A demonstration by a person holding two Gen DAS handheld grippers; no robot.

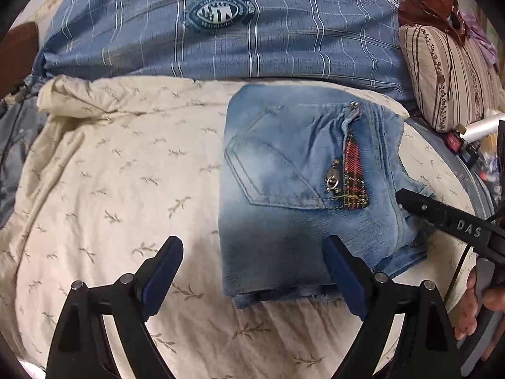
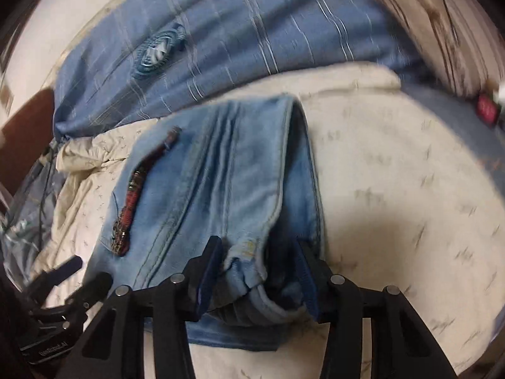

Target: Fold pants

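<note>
Late stage of the fold — the light-blue denim jeans (image 1: 303, 183) already lie as a compact folded packet on the cream leaf-print bedspread (image 1: 110, 173), back pocket and a red plaid zip trim (image 1: 353, 177) facing up, just in front of a blue plaid duvet (image 1: 221, 31). The left hand-held gripper (image 1: 252, 268) hangs released, jaws wide, over the packet's near-left corner with nothing between the pads. The right hand-held gripper (image 2: 255, 271) is at the packet's right edge, its jaws straddling a bunched end of the denim near a seam; the pads look about to pinch but the view is blurred, so I cannot tell if they are actually clenched on the cloth. My read: the step in hand is tidying or tucking that loose right end. The next move calls for a firm pinch on the bunched layers, then tucking or smoothing them flat — the left gripper could press the packet to keep it from sliding. A striped pillow (image 1: 448, 75) sits far right.
</note>
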